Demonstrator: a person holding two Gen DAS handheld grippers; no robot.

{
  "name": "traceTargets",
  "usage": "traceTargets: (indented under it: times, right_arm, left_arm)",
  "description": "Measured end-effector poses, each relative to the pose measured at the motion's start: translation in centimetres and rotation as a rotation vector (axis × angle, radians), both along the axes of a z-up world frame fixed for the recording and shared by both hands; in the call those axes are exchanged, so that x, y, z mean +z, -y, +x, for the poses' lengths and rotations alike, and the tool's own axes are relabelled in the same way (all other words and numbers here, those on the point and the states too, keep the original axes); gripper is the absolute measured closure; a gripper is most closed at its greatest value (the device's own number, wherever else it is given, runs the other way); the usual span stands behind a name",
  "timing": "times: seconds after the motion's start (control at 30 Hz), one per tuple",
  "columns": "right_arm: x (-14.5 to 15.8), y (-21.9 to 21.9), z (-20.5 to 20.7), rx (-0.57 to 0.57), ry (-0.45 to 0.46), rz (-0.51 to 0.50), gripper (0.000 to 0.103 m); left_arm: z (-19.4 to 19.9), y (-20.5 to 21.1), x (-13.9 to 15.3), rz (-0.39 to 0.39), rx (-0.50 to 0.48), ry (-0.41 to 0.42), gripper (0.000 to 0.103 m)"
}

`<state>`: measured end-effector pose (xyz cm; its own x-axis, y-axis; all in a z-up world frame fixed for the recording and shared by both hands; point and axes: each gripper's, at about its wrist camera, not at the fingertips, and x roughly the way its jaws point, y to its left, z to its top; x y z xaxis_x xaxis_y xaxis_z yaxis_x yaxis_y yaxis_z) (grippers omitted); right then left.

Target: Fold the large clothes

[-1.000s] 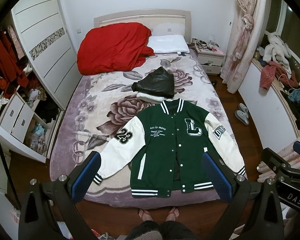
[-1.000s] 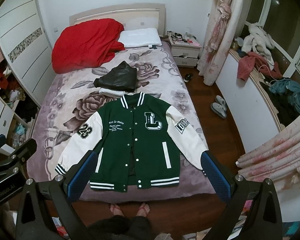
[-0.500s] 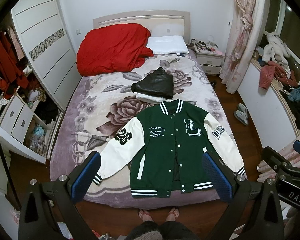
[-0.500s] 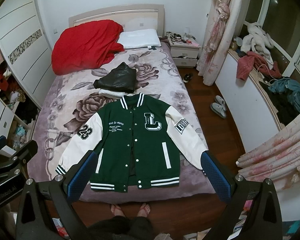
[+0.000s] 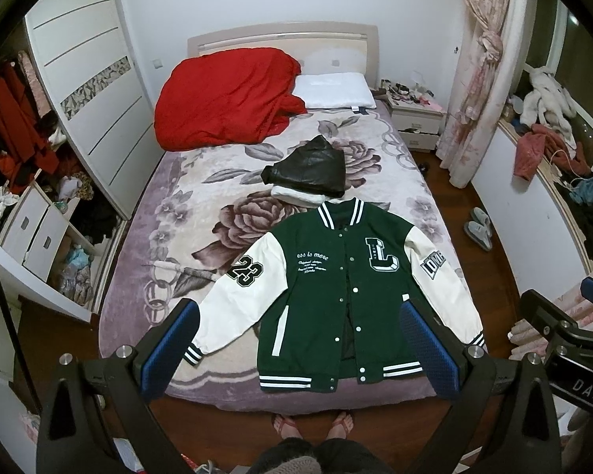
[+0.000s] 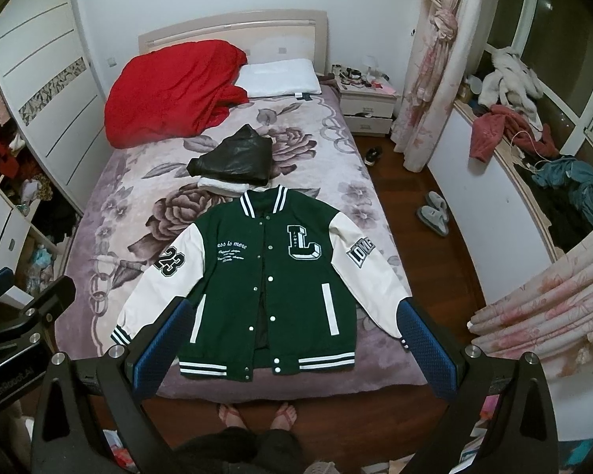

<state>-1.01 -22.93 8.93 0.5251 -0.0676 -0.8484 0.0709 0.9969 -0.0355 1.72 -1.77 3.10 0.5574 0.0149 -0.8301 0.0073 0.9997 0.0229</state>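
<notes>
A green varsity jacket (image 5: pixel 336 288) with white sleeves lies flat and face up at the foot of the bed (image 5: pixel 146 260), sleeves spread outward; it also shows in the right wrist view (image 6: pixel 272 276). My left gripper (image 5: pixel 298 345) is open and empty, held high above the foot of the bed. My right gripper (image 6: pixel 292 341) is open and empty at about the same height. Each gripper shows at the edge of the other's view.
A folded black jacket (image 5: pixel 306 168) on a white garment lies just beyond the collar. A red duvet (image 5: pixel 225 94) and a pillow (image 5: pixel 334 89) sit at the headboard. Wardrobe left, nightstand (image 5: pixel 415 118), curtain and slippers (image 5: pixel 479 229) right. My feet (image 5: pixel 312 422) stand at the bed's foot.
Both views have shifted very slightly; the jacket and the grippers' opening are unchanged.
</notes>
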Motion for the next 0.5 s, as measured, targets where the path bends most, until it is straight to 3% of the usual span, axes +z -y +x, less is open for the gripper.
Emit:
traceTargets:
  times: [0.5]
  right_arm:
    - [0.1,-0.5,0.4,-0.002,0.002,0.000,0.000]
  left_arm:
    - [0.4,0.3,0.9,-0.002,-0.002,0.003,0.000]
